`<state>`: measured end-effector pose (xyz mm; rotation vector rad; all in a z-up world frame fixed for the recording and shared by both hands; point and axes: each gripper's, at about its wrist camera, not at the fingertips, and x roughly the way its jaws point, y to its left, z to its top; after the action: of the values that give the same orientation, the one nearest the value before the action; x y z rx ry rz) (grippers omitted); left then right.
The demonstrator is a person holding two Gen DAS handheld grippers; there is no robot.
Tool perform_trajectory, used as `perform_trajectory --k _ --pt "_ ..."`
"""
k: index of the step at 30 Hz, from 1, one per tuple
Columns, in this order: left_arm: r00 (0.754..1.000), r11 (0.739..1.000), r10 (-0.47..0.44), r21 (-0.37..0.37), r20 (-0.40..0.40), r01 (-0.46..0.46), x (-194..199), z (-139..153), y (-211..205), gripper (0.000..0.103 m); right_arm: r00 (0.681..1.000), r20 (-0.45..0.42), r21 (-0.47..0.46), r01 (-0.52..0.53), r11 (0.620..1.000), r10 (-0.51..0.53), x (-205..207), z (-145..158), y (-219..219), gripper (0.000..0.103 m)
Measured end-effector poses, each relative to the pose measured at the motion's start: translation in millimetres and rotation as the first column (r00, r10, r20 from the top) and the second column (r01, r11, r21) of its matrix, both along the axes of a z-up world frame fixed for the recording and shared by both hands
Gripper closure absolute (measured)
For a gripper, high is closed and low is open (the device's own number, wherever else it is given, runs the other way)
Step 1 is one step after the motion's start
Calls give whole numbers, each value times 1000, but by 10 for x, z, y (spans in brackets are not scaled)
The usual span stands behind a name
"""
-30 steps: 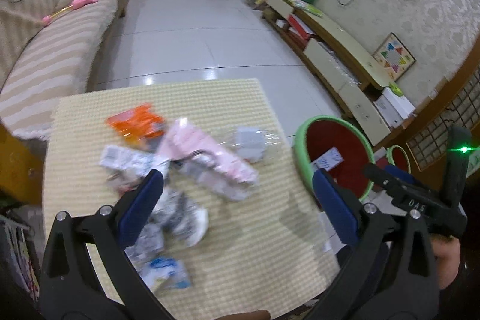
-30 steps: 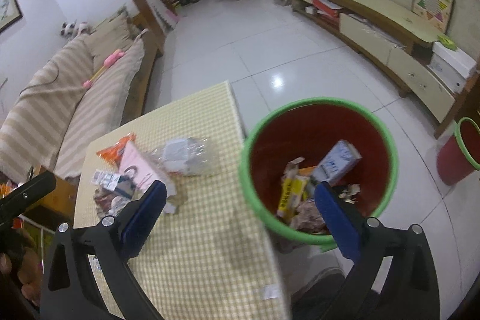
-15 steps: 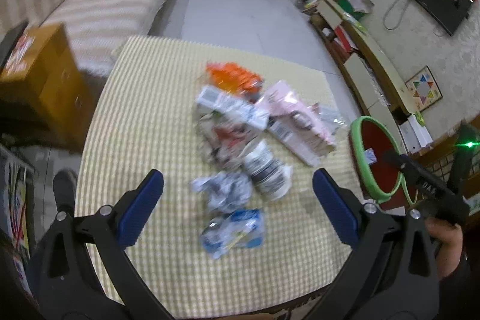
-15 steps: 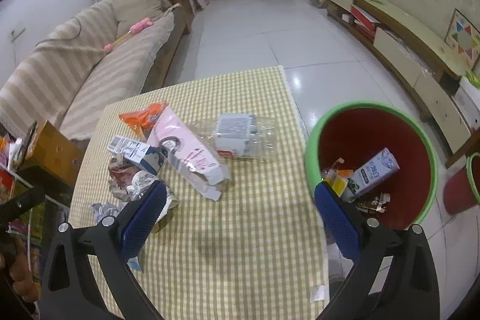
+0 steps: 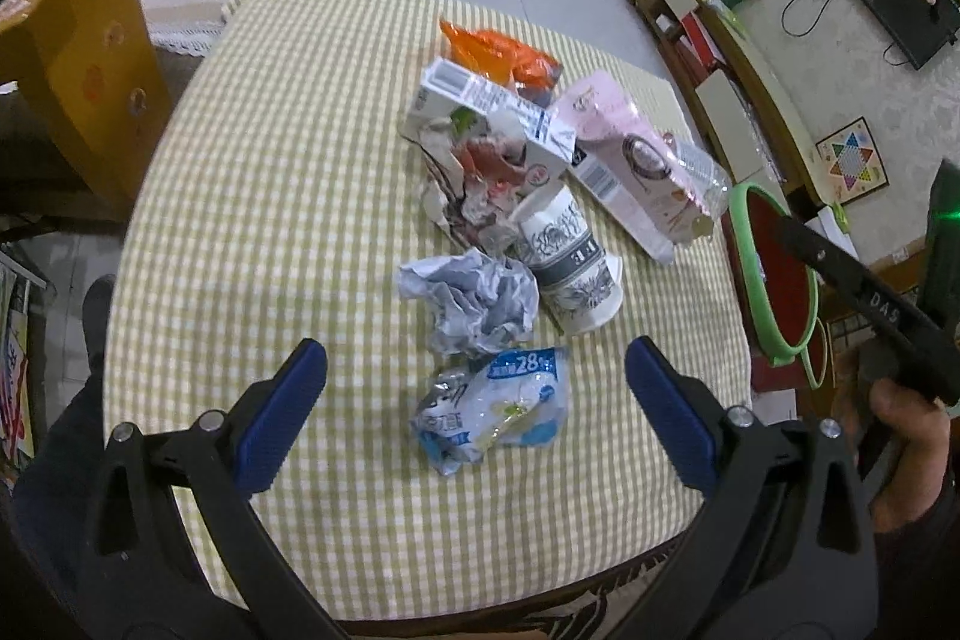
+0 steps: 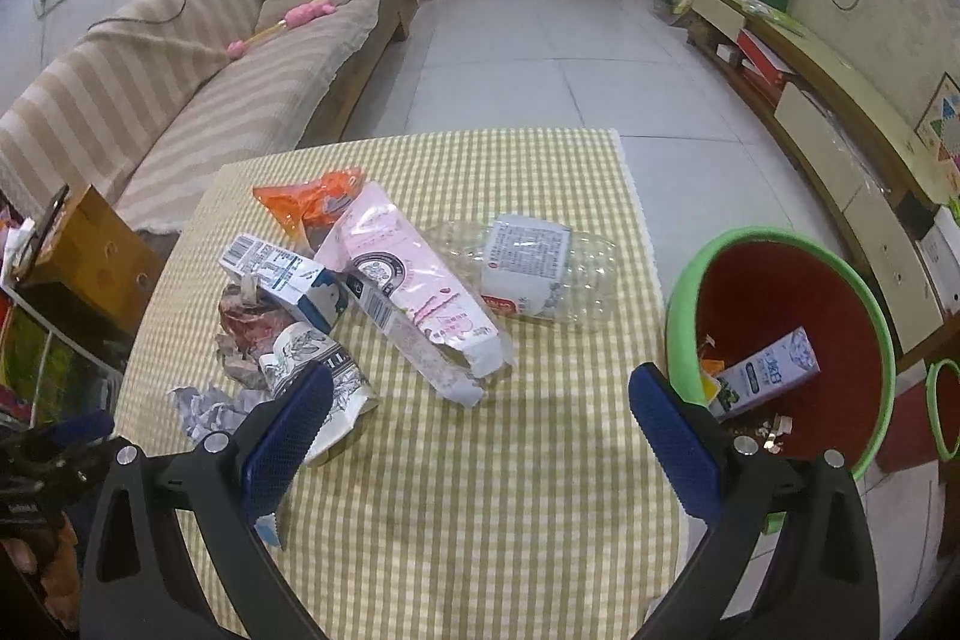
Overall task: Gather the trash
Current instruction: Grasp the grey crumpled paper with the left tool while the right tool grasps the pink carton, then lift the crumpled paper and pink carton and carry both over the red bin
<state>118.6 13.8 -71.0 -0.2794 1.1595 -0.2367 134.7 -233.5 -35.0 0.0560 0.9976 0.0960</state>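
Trash lies in a heap on a table with a green checked cloth (image 5: 288, 196). My left gripper (image 5: 474, 400) is open and empty, just above a blue and white wrapper (image 5: 498, 412). Beyond it lie crumpled paper (image 5: 474, 298), a paper cup (image 5: 570, 256), a milk carton (image 5: 492, 118), a pink bag (image 5: 630, 160) and an orange wrapper (image 5: 498, 52). My right gripper (image 6: 480, 424) is open and empty over the table's near right part, with the pink bag (image 6: 414, 292) and a clear bottle (image 6: 534, 268) ahead. The red bin with a green rim (image 6: 780, 334) stands to the right of the table.
A cardboard box (image 5: 78, 58) stands left of the table and a striped sofa (image 6: 168, 82) behind it. A low TV cabinet (image 6: 840, 112) runs along the right wall. A second small red bin (image 6: 942, 418) stands at the far right. White tiled floor lies beyond the table.
Both grippers have swung left from the bin toward the trash heap. The left one has come down close over the blue and white wrapper. Both stay open.
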Motion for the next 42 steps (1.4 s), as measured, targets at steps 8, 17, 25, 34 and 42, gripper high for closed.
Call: perform_trajectory --k 8,17,25,34,42 --pt "998 1000 -9 9 -63 10 190 -296 -115 6 999 -33 -38 -21 999 19 203 -215 88 7" --pt "994 999 -7 31 -106 11 364 -544 -172 11 995 -78 -97 -71 993 64 441 -517 158 9" --pt "992 1000 4 1 -130 -4 464 -640 -113 32 988 -93 -122 -132 984 121 594 -702 296 23" --pt "995 999 0 -33 -104 -4 427 -525 -69 67 984 -111 -88 -152 985 142 494 -708 327 63" --pt "998 1000 19 -22 -61 -20 272 -366 59 70 987 -76 -71 -145 987 140 240 -474 235 70"
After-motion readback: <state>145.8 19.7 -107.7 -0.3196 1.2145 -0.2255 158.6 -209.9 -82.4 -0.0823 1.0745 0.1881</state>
